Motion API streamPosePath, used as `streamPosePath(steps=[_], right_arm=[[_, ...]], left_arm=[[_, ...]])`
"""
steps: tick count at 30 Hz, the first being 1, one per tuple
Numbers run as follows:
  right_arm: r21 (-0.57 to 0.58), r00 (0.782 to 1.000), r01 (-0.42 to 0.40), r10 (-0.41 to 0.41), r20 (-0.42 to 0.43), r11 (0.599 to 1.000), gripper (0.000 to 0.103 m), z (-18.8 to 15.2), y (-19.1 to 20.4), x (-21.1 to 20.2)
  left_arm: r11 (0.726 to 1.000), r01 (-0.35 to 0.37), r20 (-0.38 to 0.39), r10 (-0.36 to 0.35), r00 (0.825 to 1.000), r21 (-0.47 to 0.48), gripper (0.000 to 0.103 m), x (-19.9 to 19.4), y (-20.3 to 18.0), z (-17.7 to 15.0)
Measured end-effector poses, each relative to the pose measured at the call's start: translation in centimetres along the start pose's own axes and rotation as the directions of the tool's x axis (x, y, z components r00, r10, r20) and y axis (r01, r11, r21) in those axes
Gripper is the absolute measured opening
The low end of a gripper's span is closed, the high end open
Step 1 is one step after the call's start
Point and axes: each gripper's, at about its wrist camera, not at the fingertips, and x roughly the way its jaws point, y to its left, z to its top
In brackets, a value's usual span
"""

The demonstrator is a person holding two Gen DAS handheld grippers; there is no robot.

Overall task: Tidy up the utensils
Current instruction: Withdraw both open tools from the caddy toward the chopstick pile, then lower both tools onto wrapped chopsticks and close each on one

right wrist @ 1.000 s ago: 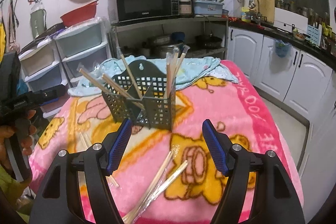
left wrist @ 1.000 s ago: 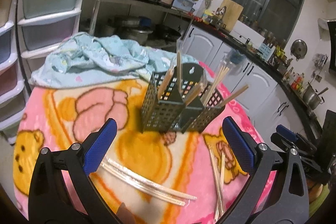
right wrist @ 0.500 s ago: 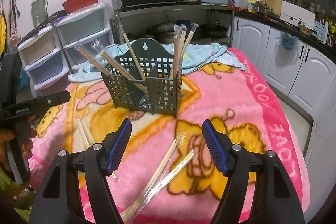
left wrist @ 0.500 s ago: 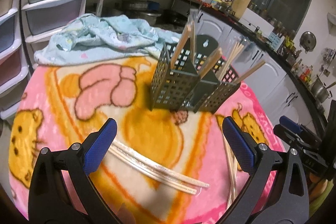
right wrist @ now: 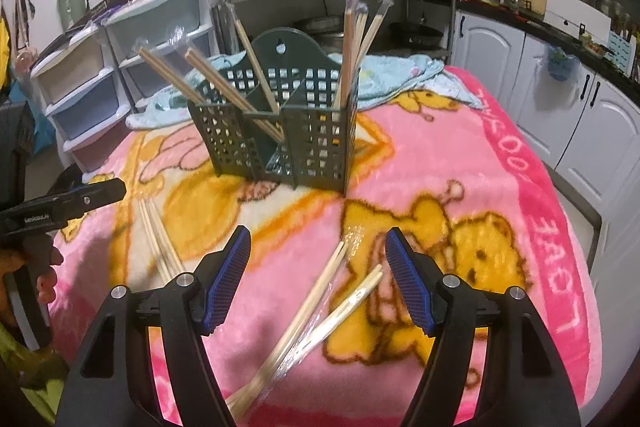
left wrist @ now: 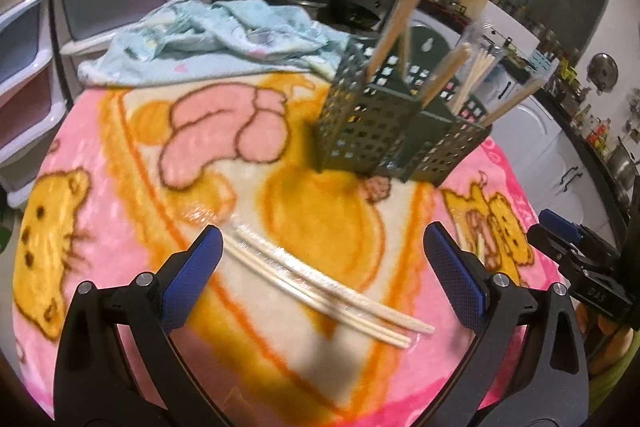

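A dark green slotted utensil holder (left wrist: 384, 131) (right wrist: 280, 131) stands mid-table with several wrapped chopstick pairs upright in it. My left gripper (left wrist: 322, 279) is open and empty, low over a wrapped chopstick pair (left wrist: 320, 287) lying on the pink blanket between its fingers. My right gripper (right wrist: 318, 283) is open and empty, low over two wrapped chopstick pairs (right wrist: 316, 311) that lie crossed on the blanket. The left-hand pair also shows in the right wrist view (right wrist: 160, 239), and the left gripper's tip shows at that view's left edge (right wrist: 80, 199).
A pink cartoon blanket (right wrist: 460, 155) covers the table. A crumpled light-blue cloth (left wrist: 208, 35) lies at the far side behind the holder. Plastic drawer units (right wrist: 120, 67) stand left. White cabinets (right wrist: 560, 99) line the right. The right gripper shows at the left view's right edge (left wrist: 576, 247).
Both grippers have moved forward and down toward the table. The holder and the loose chopsticks now look larger and nearer. Both stayed open.
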Motion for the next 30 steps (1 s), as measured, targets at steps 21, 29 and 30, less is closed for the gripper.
streamPosePath(steps=[21, 29, 30], right_arm=[[0.008, 0.994, -0.007, 0.008, -0.106, 1.0, 0.067, -1.0, -0.2, 4.3], [0.034, 0.99, 0.006, -0.001, -0.139, 0.999, 0.06, -0.4, -1.3, 5.7], [0.041, 0.99, 0.003, 0.003, -0.144, 0.999, 0.058, -0.3, -1.5, 5.9]], left_arm=[[0.963, 0.027, -0.099, -0.056, 0.994, -0.267, 0.061, 3.1, 7.3, -0.9], [0.901, 0.052, -0.083, -0.098, 0.992, -0.432, 0.047, 4.4, 10.6, 0.0], [0.892, 0.056, -0.08, -0.102, 0.992, -0.448, 0.046, 4.4, 10.9, 0.0]])
